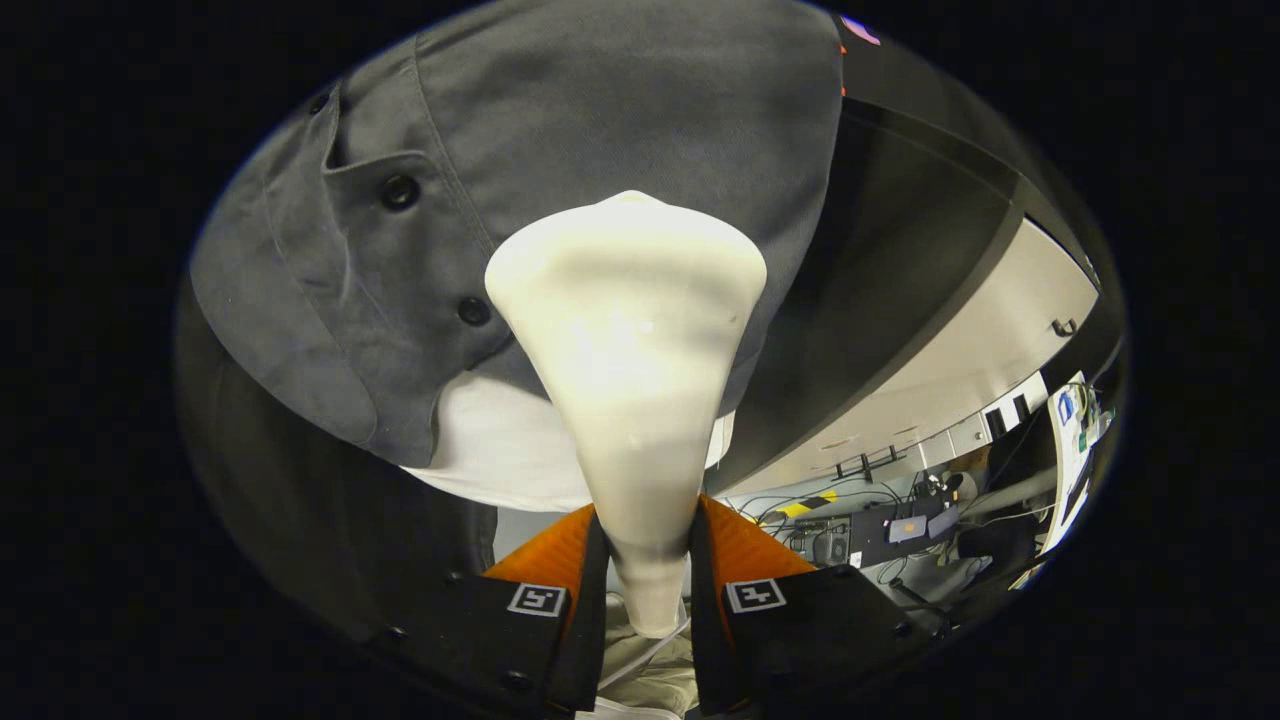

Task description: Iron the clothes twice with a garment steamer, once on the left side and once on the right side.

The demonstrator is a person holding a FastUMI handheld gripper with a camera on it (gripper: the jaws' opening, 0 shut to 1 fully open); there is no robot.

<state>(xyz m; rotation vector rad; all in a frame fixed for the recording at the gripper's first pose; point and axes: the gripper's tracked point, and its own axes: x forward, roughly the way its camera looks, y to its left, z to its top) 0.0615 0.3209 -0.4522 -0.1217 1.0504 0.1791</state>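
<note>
While jaws pinch the cream steamer, head against grey jacket, cluttered desk beyond, pale ceiling

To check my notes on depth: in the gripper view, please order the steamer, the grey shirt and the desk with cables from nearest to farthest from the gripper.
1. Steamer: clamped between the fingers of the gripper.
2. Grey shirt: just beyond the steamer's wide head.
3. Desk with cables: far behind, right of the fingers.
</note>
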